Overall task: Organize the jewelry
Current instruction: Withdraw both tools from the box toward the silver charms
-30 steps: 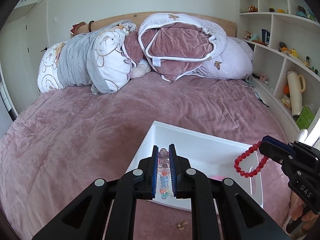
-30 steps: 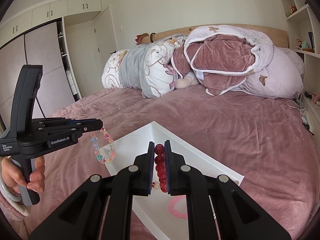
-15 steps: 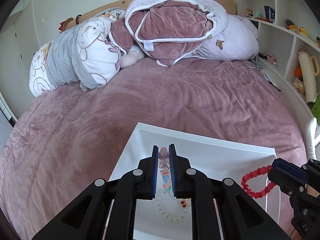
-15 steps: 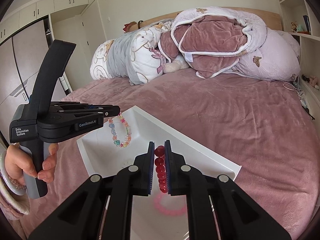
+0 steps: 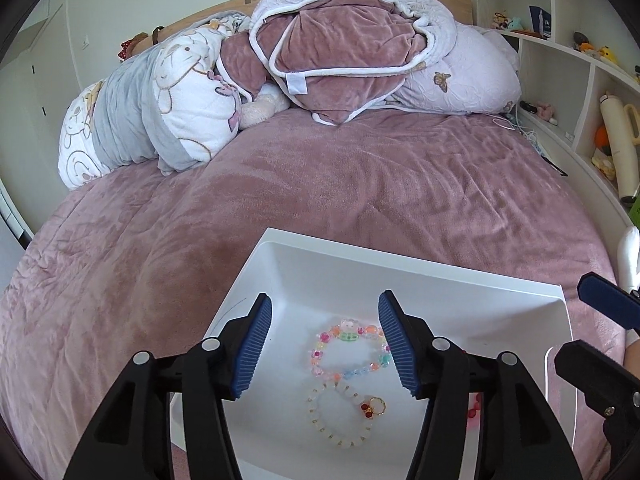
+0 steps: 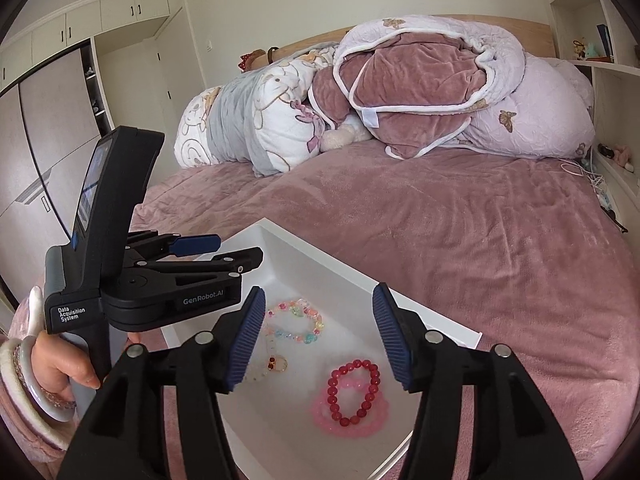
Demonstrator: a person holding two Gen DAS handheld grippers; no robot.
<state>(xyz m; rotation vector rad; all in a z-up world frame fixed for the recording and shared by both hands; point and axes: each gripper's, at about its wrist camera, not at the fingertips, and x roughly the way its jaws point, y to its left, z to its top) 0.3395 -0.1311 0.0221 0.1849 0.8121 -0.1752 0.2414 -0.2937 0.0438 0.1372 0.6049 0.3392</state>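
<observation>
Your left tongs (image 5: pixel 325 342) and right tongs (image 6: pixel 318 334) both gaped empty above the white tray (image 6: pixel 404 296) holding the bracelets (image 6: pixel 352 394); pressing its rim on the soft bed (image 6: pixel 460 232) could tip it.

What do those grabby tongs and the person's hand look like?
Both tongs, left and right, are black plastic with silver screws and ribbed blue pads. The left one's body has white writing: "GenRobot.AI" and "Data Acquisition System". The hand holding it wears pale bangles and a fuzzy pink sleeve.
</observation>
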